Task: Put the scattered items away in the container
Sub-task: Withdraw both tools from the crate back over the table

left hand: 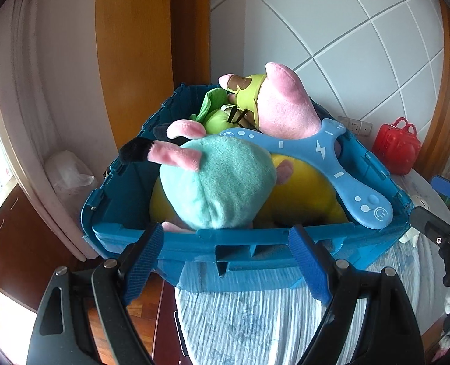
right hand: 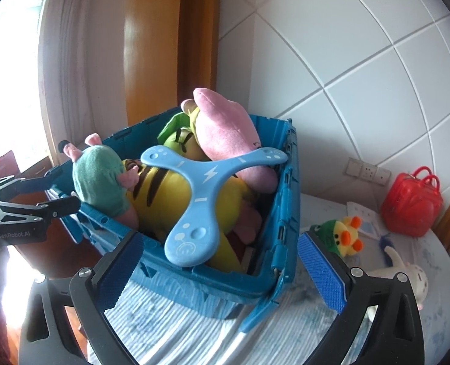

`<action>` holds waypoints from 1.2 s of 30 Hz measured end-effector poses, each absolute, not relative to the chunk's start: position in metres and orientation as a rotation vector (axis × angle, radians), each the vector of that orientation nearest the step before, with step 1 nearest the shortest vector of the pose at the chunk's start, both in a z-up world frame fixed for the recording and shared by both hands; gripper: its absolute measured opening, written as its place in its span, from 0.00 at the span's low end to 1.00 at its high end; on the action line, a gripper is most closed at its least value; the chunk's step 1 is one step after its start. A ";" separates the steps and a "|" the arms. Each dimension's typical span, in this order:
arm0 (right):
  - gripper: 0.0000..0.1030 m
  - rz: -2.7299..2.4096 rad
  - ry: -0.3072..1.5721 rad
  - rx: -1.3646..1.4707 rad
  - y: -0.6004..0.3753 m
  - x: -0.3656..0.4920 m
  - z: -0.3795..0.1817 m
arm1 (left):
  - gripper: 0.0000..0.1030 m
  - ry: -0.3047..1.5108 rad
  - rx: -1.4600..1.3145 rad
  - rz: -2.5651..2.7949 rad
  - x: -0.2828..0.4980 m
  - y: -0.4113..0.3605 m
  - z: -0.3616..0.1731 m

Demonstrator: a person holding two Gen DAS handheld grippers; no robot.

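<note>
A blue plastic crate (left hand: 194, 245) (right hand: 283, 213) stands on a bed and is heaped with plush toys: a teal plush (left hand: 222, 182) (right hand: 100, 176), a yellow striped plush (right hand: 170, 194), a pink star plush (left hand: 286, 103) (right hand: 225, 140) and a green plush (left hand: 216, 115). A light-blue three-armed boomerang (left hand: 316, 152) (right hand: 200, 182) lies on top. My left gripper (left hand: 228, 261) is open and empty at the crate's near rim. My right gripper (right hand: 222, 270) is open and empty at the crate's near corner.
A yellow duck plush with a green hat (right hand: 343, 234) and a white plush (right hand: 407, 276) lie on the striped bedcover (right hand: 179, 328) right of the crate. A red toy case (right hand: 413, 203) (left hand: 395, 149) stands by the tiled wall. A wooden door frame is behind the crate.
</note>
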State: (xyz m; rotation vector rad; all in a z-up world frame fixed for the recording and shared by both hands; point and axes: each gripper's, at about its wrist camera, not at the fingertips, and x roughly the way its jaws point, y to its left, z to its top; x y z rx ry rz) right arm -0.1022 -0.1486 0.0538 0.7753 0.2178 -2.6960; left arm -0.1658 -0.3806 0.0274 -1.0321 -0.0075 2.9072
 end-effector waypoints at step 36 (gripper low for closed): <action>1.00 -2.635 0.179 0.716 -0.080 -0.019 0.046 | 0.82 -0.003 -1.019 2.974 -0.075 -0.320 0.028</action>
